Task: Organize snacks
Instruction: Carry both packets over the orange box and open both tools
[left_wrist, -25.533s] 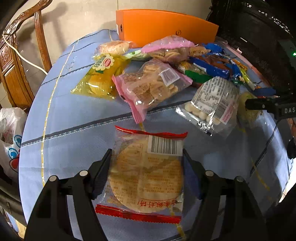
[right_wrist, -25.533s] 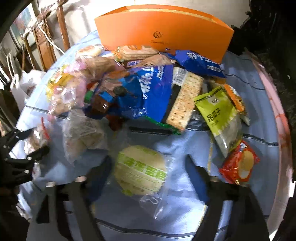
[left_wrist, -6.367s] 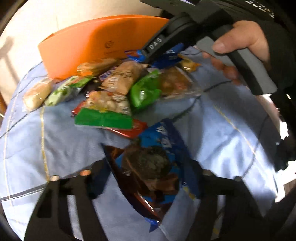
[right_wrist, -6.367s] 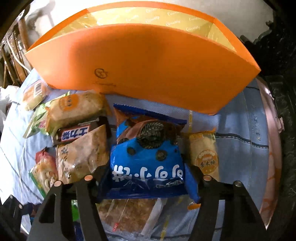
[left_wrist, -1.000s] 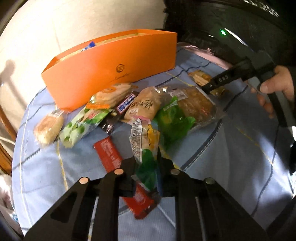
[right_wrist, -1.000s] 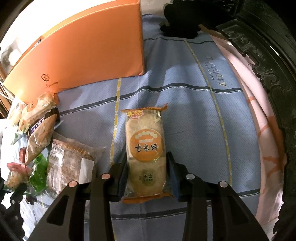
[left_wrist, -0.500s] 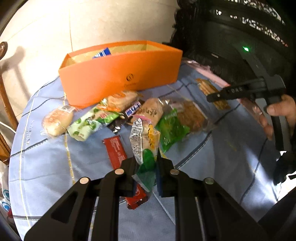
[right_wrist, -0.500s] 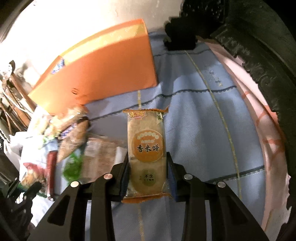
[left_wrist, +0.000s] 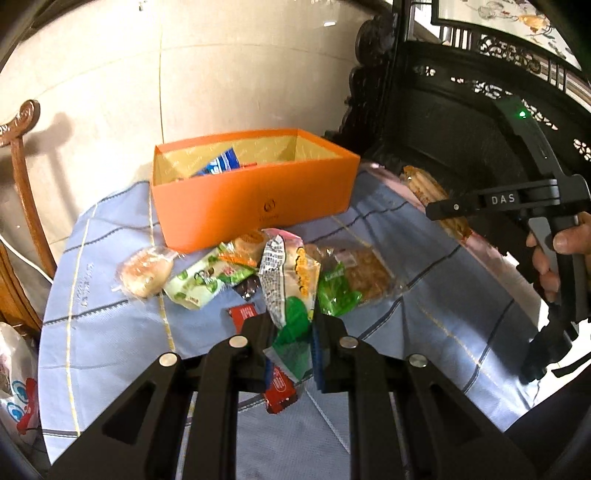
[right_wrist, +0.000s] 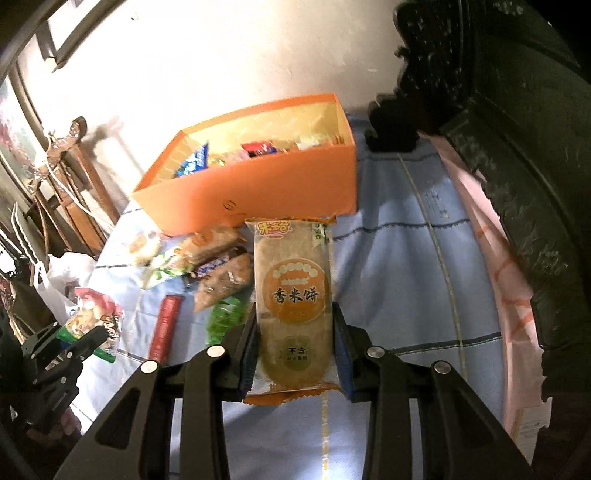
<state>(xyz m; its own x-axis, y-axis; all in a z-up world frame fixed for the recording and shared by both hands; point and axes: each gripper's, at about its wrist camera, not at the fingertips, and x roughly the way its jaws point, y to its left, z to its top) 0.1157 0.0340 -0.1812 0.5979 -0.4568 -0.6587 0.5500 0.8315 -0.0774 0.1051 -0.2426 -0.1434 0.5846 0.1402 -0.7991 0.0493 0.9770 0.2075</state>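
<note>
Blue woven cloth (left_wrist: 110, 332) on my counter, cream wall behind. Left tool (left_wrist: 291, 332) grips crinkly green pack (left_wrist: 290, 291); right tool (right_wrist: 295, 343) grips glossy rice cake (right_wrist: 295, 295). Rigid orange box (left_wrist: 255, 206).

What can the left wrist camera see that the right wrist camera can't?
Only the left wrist view shows the person's hand working the right gripper, and a brown flat snack pack on the table. Only the right wrist view shows the rice cracker pack face-on, with its orange label. Both show the orange box and the red bar.
</note>
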